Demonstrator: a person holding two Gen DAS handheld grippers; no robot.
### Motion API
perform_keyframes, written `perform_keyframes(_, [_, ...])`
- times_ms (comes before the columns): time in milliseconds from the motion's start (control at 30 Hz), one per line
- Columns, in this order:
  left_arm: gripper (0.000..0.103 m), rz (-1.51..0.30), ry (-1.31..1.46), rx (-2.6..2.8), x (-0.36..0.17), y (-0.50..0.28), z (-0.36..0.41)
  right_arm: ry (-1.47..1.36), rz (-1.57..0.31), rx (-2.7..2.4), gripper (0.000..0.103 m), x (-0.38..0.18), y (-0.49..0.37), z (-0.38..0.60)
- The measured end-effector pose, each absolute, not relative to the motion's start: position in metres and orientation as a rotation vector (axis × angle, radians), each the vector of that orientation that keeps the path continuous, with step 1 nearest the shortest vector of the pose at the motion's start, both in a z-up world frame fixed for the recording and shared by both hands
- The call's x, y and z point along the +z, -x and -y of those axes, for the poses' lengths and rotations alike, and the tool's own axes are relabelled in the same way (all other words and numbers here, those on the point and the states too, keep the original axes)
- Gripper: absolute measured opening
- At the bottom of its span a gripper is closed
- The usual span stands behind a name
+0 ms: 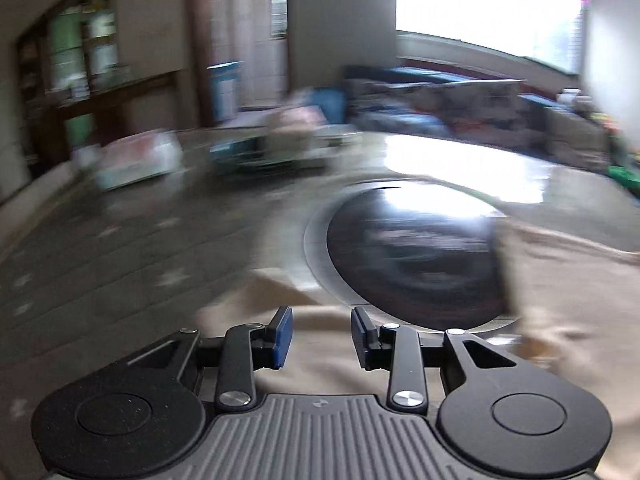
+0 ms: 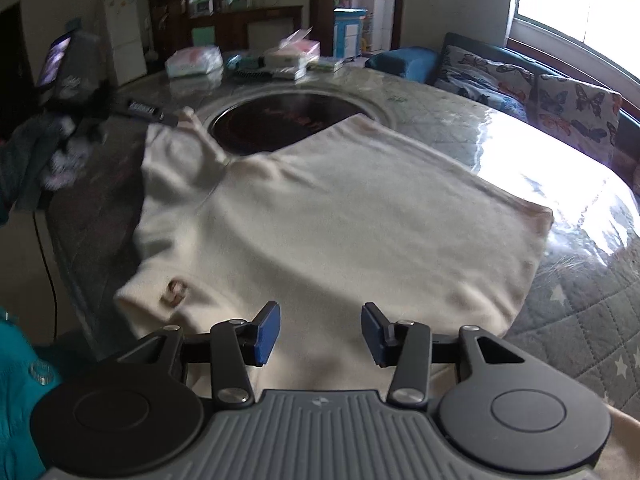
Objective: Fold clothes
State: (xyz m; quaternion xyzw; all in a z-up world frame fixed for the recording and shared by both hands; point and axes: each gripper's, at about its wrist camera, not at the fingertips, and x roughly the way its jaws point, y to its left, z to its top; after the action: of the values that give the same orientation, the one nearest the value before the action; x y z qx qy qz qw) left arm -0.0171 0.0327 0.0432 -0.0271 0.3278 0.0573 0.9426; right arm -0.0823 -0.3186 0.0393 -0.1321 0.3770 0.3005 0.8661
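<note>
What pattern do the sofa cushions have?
Butterflies on the cushions, clearest in the right wrist view.

One cream garment point(image 2: 336, 216), two grippers point(image 1: 321, 338) point(image 2: 320, 334)

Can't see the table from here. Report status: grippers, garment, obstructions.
Left hand-held gripper open, empty. Right hand-held gripper open, empty. Cream garment flat on table, far edge over the round dark inset. Nothing on it.

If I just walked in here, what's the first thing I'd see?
Probably the big cream-coloured garment, spread flat in the middle of the table. Just behind it is a round dark panel set into the tabletop, partly covered by the cloth. Close in front, the right gripper hangs open over the garment's near edge.
</note>
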Motion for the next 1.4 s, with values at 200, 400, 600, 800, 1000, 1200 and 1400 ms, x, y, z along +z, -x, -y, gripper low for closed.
perform_keyframes(200, [0.035,-0.685,0.033,-0.23,0.047,0.019,0.036,0.233,-0.782,0.529,0.046,0.04,0.041,0.336])
perform_keyframes(400, [0.035,-0.732,-0.015,-0.326,0.031,0.005,0.067,0.18,-0.777,0.371,0.045,0.036,-0.018,0.367])
perform_keyframes(600, [0.035,-0.744,0.009,-0.3,0.028,-0.002,0.06,0.035,-0.799,0.234,0.037,0.027,-0.071,0.4])
perform_keyframes(800, [0.035,-0.76,0.015,-0.266,0.019,-0.002,0.05,0.045,-0.811,0.203,0.018,0.015,-0.104,0.4])
perform_keyframes(1000, [0.037,-0.714,-0.091,-0.217,0.017,0.001,0.058,0.076,-0.794,0.18,0.01,0.013,-0.124,0.392])
perform_keyframes(1200, [0.038,-0.692,-0.116,-0.183,0.016,-0.005,0.059,0.116,-0.781,0.178,0.01,0.012,-0.145,0.384])
perform_keyframes(1400, [0.039,-0.687,-0.123,-0.184,0.021,-0.001,0.062,0.148,-0.76,0.209,0.02,0.037,-0.127,0.388])
